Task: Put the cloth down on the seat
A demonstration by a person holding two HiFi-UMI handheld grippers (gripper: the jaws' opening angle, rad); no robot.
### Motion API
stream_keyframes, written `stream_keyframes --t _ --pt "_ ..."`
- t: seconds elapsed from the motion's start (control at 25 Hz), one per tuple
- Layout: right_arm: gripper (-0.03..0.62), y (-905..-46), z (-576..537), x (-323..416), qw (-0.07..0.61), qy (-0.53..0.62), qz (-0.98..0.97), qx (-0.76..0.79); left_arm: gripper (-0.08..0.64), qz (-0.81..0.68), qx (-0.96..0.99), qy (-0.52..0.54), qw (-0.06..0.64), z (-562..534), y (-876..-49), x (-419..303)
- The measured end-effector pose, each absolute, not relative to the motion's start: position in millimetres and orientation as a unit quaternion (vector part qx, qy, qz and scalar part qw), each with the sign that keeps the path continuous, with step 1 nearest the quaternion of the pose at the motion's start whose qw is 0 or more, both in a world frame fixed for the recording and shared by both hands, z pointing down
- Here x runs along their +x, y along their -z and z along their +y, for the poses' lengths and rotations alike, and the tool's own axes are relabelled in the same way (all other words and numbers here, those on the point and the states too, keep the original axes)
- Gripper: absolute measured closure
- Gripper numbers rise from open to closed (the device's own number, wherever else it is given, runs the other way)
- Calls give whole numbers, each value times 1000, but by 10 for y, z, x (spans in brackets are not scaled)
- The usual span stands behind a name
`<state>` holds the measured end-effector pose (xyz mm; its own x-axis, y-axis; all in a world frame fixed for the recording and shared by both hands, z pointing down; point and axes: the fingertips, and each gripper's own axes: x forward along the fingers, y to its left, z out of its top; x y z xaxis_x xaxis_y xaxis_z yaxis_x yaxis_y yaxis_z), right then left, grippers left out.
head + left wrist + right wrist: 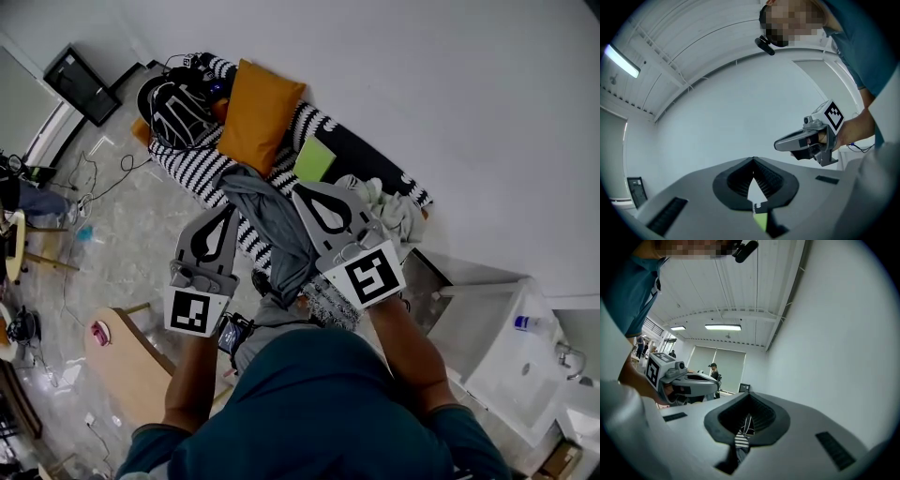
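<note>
Two claws are in your hands, and both are pinched shut. Your left claw has its tips pressed tight together. Your right claw has its tips together too.

The grey cloth is up in the air, not on the seat yet. Its top edge runs from one claw tip to the other, so both claws have hold of it. From there it gets thin and hangs down between your two claws. In the right gripper view you can see a bit of dark cloth under the closed jaws. In the left gripper view the cloth does not show.

The seat has black and white stripes. An orange pillow lies on it. The top of the cloth hangs just on your side of that pillow, close to its lower corner. A green thing lies flat on the seat just to the right of the pillow. A dark round thing with white lines sits on the left of the pillow, touching it. A pile of pale cloths sits farther from the pillow than the green thing, at the other end of the seat, just past your right claw.
</note>
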<state>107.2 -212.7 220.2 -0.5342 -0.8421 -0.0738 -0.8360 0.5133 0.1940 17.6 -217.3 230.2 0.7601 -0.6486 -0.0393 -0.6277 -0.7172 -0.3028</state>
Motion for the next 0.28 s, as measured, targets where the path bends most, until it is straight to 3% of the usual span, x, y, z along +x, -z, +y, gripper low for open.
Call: stream_keyframes --t 0.28 --pt "580 -2204 -2123 1095 15 97 -868 486 557 339 -927 41 155 -2180 -2296 188"
